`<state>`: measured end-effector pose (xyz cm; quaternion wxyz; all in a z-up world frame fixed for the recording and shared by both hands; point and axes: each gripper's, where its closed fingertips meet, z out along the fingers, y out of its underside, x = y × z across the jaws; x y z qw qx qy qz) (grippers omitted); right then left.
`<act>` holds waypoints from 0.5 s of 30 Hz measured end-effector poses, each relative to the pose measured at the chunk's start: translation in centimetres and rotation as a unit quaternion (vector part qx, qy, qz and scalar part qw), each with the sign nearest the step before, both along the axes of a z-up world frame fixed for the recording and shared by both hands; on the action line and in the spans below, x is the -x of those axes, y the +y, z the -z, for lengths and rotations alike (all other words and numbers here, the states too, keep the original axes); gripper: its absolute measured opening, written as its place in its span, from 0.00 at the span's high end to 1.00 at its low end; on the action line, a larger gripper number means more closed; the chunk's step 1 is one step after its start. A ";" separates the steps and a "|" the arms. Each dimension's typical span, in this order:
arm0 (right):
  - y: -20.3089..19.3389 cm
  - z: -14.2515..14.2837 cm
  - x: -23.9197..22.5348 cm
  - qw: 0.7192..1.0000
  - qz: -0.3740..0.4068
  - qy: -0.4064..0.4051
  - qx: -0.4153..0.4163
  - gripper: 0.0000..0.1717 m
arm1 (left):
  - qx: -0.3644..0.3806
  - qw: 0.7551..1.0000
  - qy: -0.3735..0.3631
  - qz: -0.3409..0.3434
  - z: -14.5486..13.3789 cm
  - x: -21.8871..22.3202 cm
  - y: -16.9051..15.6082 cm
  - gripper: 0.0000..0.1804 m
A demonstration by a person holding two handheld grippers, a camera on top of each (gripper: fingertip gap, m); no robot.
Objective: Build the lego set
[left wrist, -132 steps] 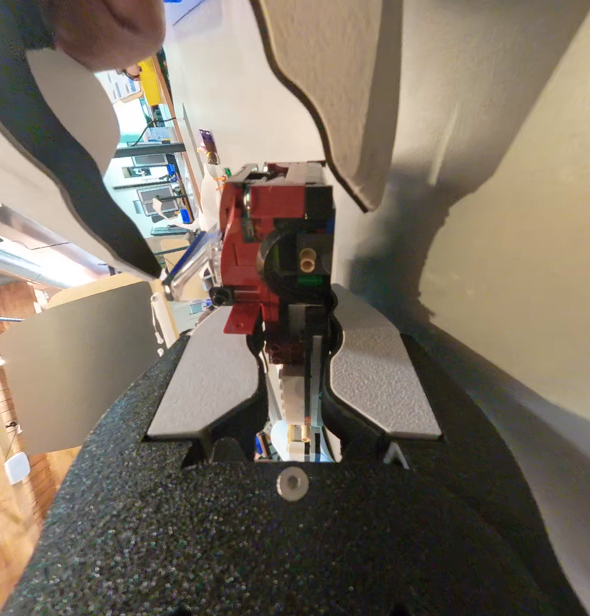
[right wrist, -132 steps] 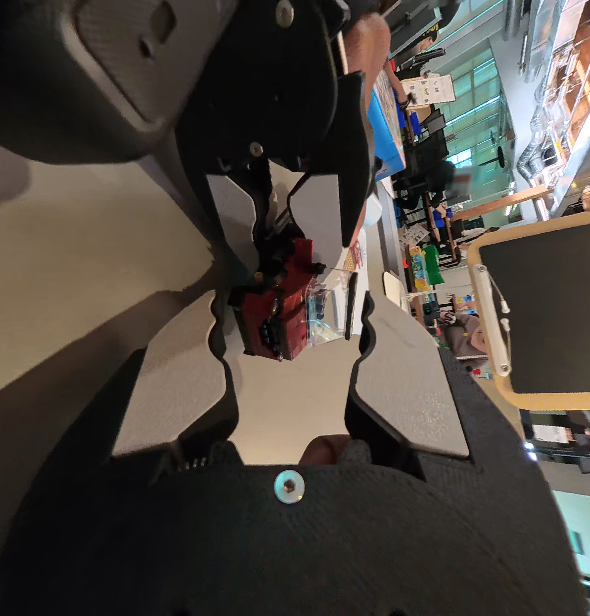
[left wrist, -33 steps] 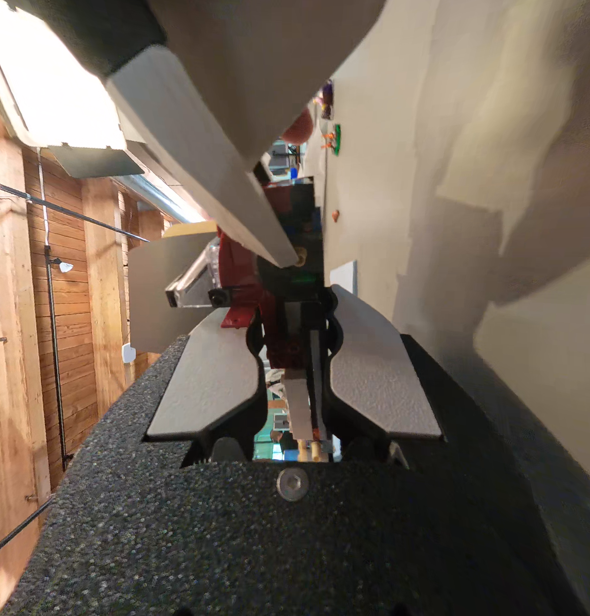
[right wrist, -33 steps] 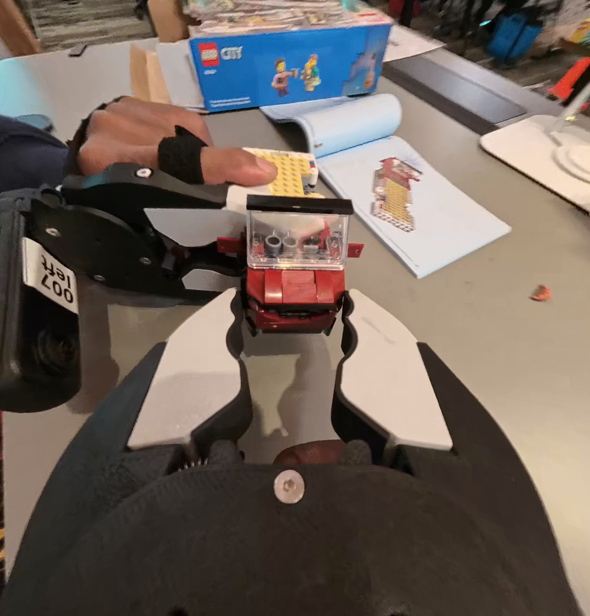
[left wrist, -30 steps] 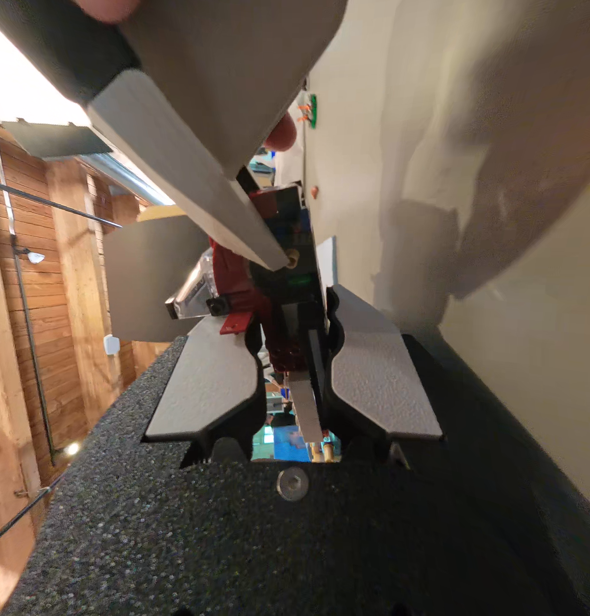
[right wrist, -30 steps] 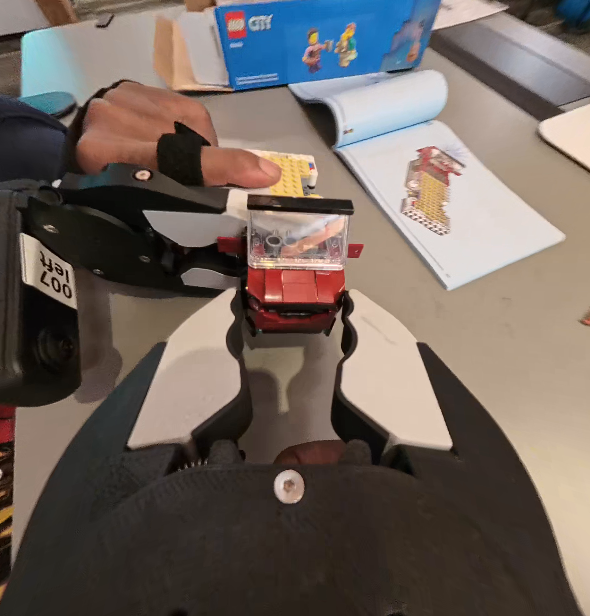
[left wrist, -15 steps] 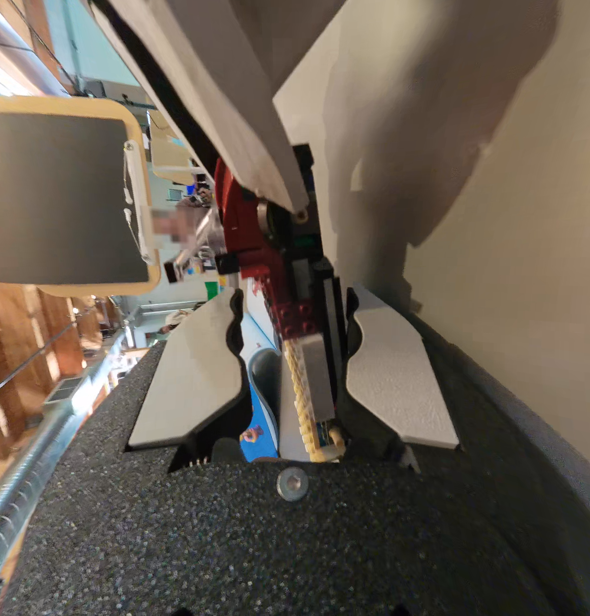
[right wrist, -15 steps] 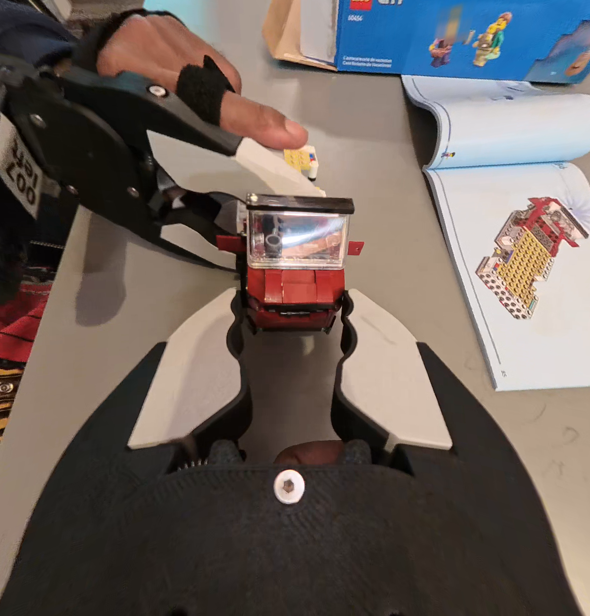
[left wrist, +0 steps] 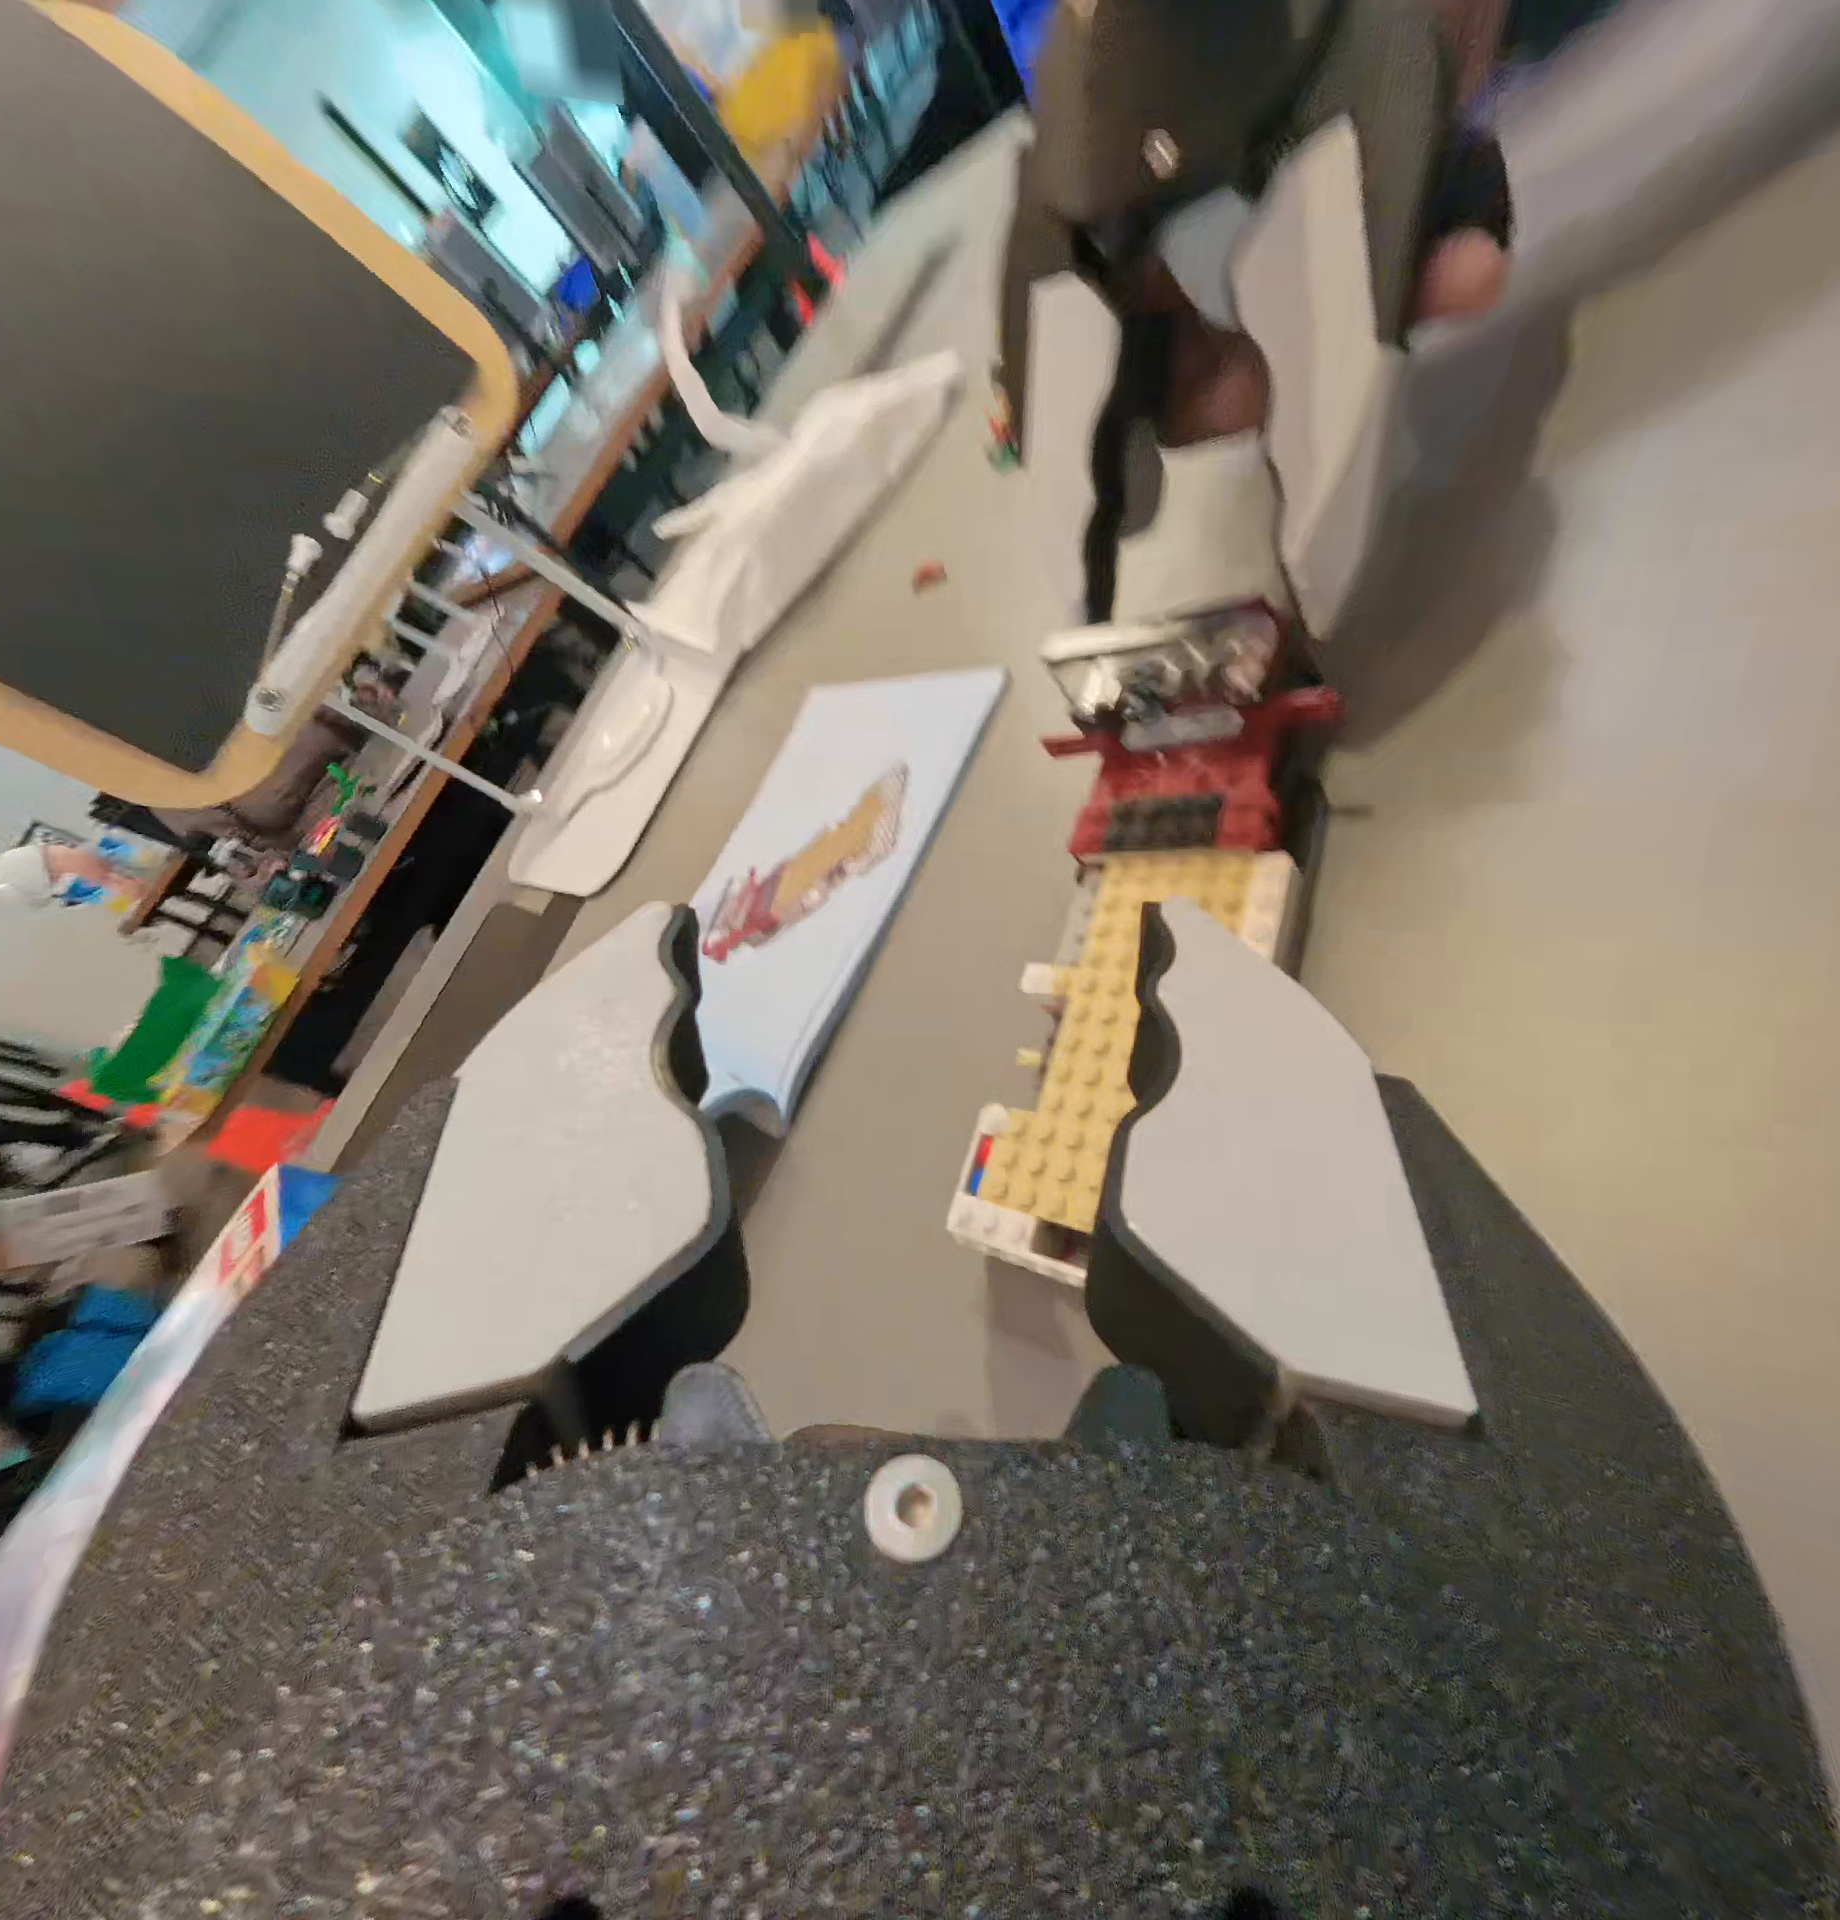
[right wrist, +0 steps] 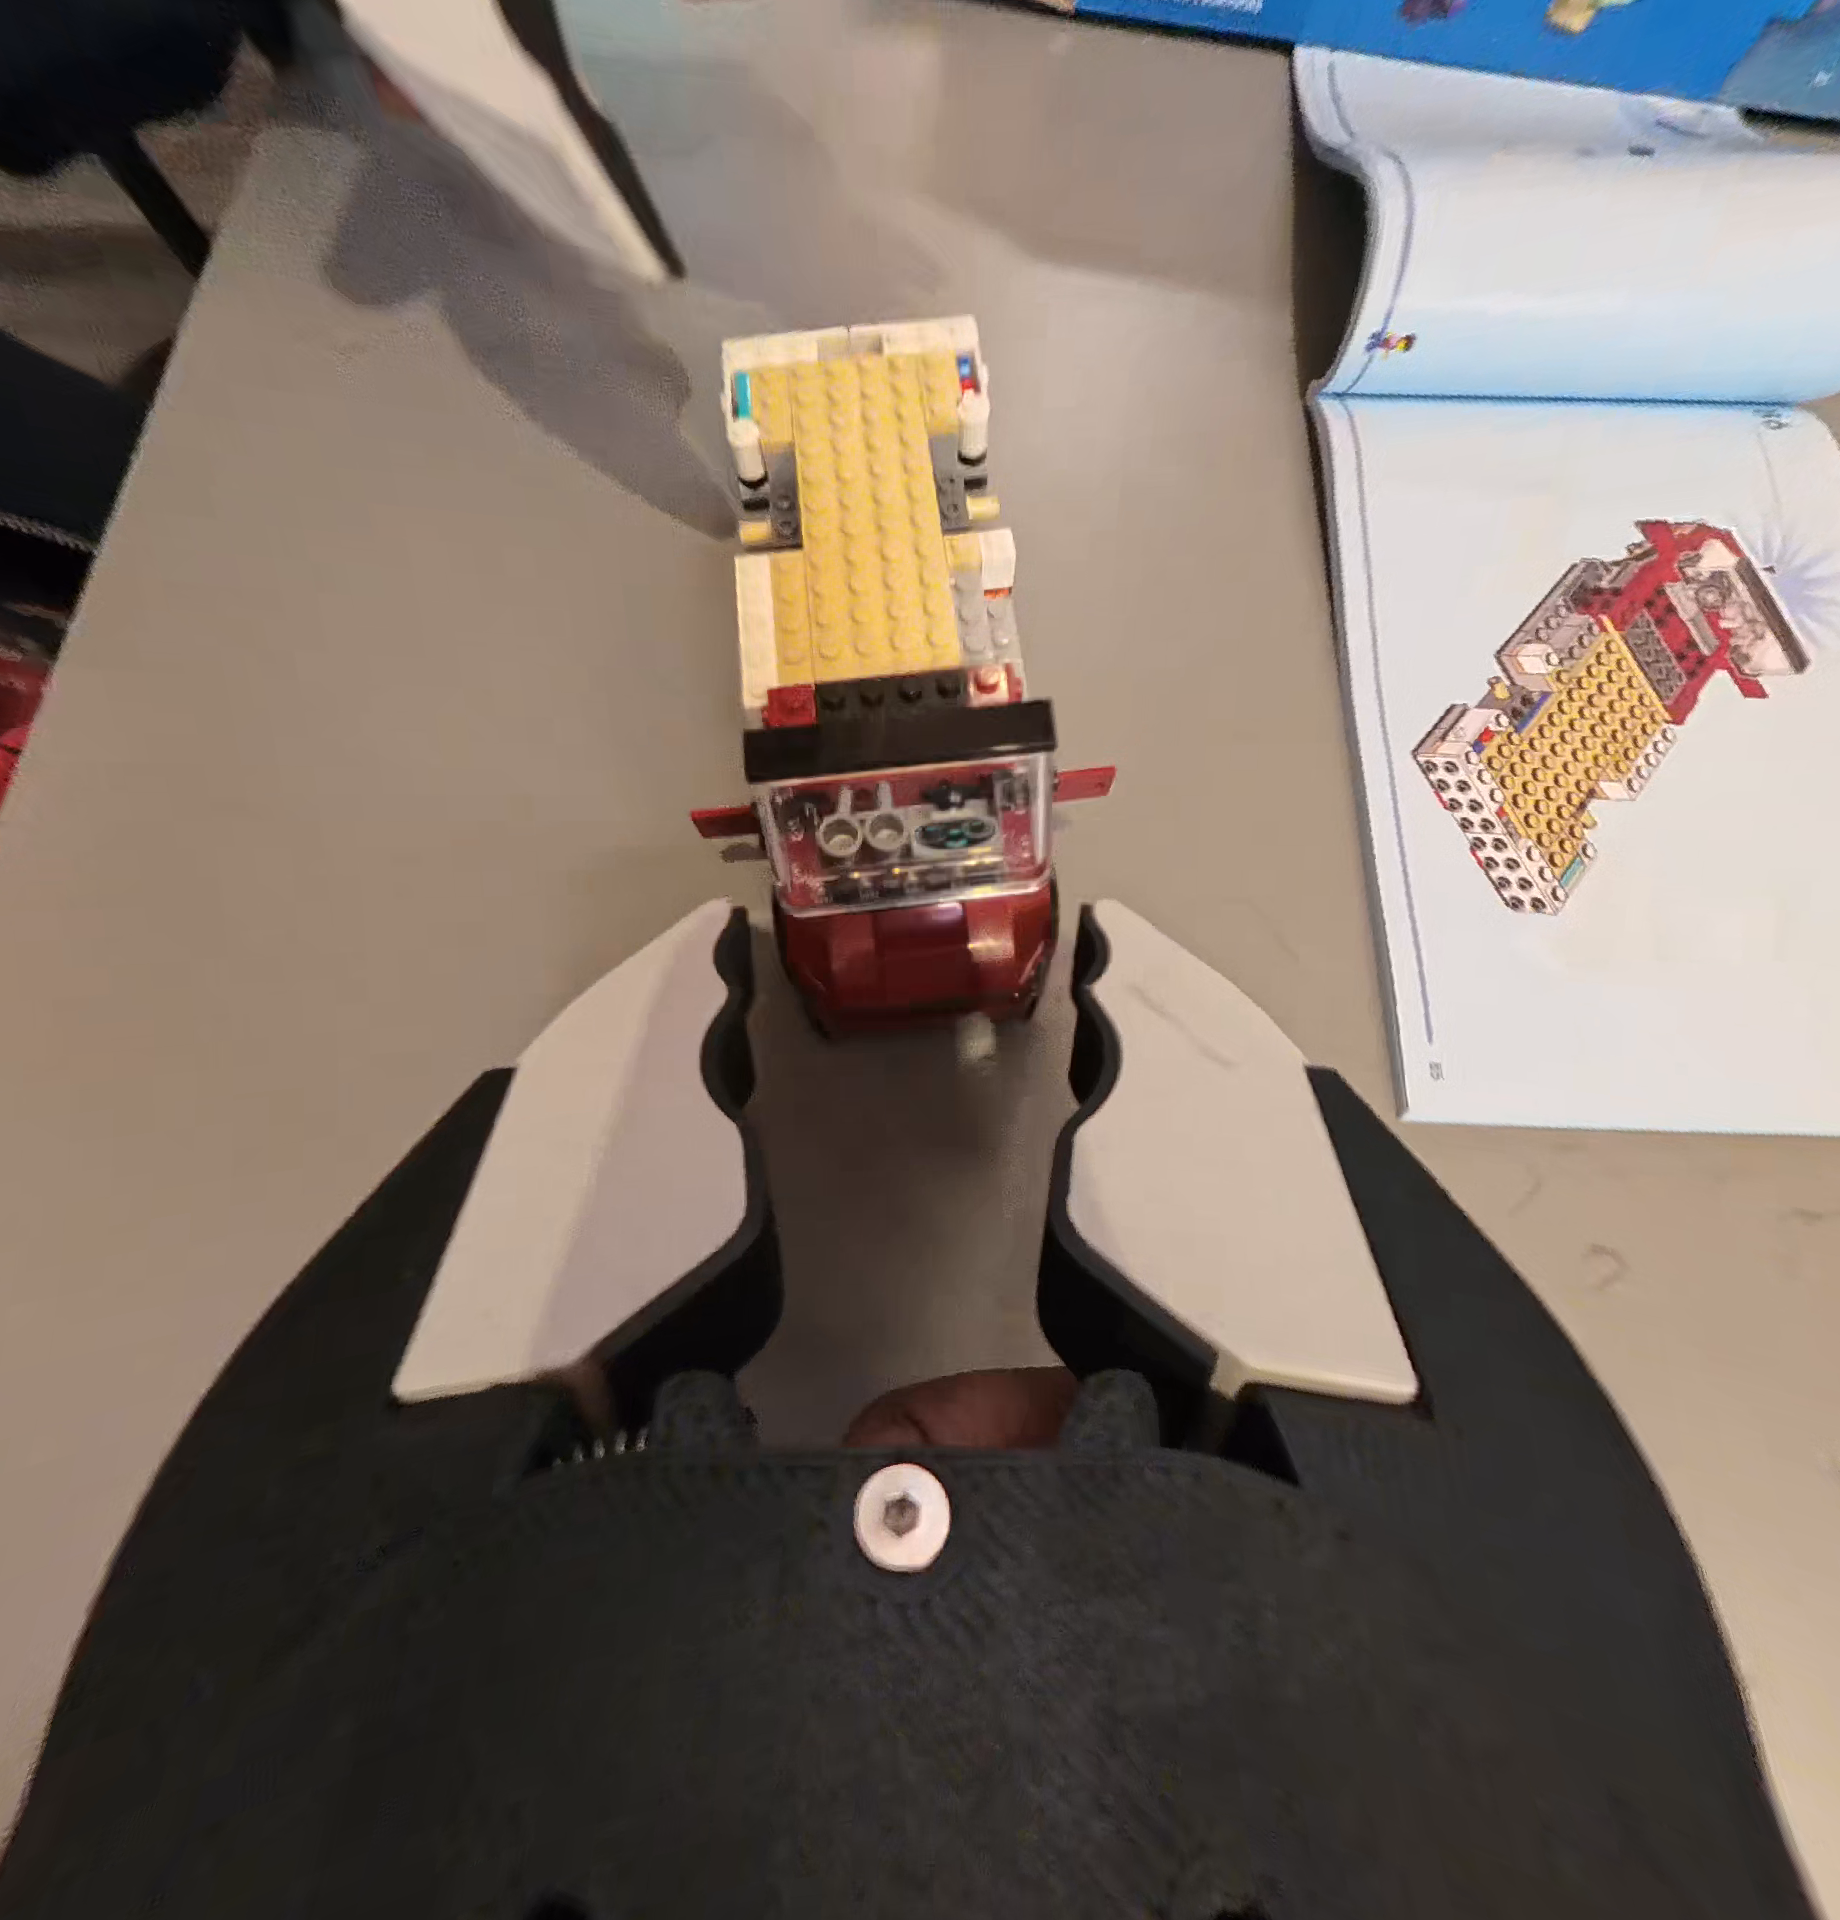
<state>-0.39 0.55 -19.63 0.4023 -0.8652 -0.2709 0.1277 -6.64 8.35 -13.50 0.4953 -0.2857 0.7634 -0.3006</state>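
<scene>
A brick-built truck (right wrist: 874, 582) with a dark red cab, a clear windscreen and a tan studded bed stands on the grey table (right wrist: 376, 831). My right gripper (right wrist: 908, 925) is open, its fingertips on either side of the cab's nose with a thin gap on each side. My left gripper (left wrist: 916, 914) is wide open and empty, drawn back from the truck (left wrist: 1103, 1039), whose tan bed lies just beyond its right finger (left wrist: 1259, 1143). The right gripper (left wrist: 1207, 364) shows blurred above the cab. One left finger (right wrist: 542, 135) shows at the top left of the right wrist view.
An open instruction booklet (right wrist: 1581, 727) lies right of the truck and also shows in the left wrist view (left wrist: 843, 852). A blue box (right wrist: 1518, 31) sits at the far edge. A white lamp base (left wrist: 604, 769), a white bag (left wrist: 822, 478) and a small red piece (left wrist: 931, 571) lie beyond.
My left gripper opened, let go of the truck's rear and pulled away. The truck came down onto the table. My right pads eased off the cab and drew back a little.
</scene>
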 end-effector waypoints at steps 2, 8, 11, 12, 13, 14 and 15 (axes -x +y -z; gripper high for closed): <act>-0.3 -1.1 -0.7 1.000 0.020 0.010 -0.019 0.63 | 0.072 0.997 -0.017 0.009 -1.4 -0.8 1.1 0.56; 1.1 -3.8 -7.8 0.974 0.201 0.019 -0.100 0.64 | 0.140 0.989 0.053 0.021 -1.2 -5.4 2.6 0.52; 2.2 -2.7 -11.3 0.954 0.288 0.010 -0.084 0.64 | 0.150 0.984 0.093 0.035 -0.7 -8.7 2.6 0.46; 2.6 -2.3 -12.0 0.950 0.304 0.005 -0.077 0.63 | 0.165 0.978 0.119 0.039 -0.4 -9.8 2.6 0.41; 3.0 -2.0 -12.3 0.949 0.308 0.003 -0.071 0.61 | 0.184 0.971 0.145 0.047 -0.2 -10.9 2.4 0.36; 3.6 -1.8 -12.4 0.949 0.308 0.002 -0.067 0.60 | 0.203 0.963 0.166 0.058 -0.1 -11.9 2.1 0.33; 4.1 -1.6 -12.6 0.949 0.309 -0.001 -0.066 0.58 | 0.220 0.957 0.179 0.066 -0.1 -13.1 2.0 0.32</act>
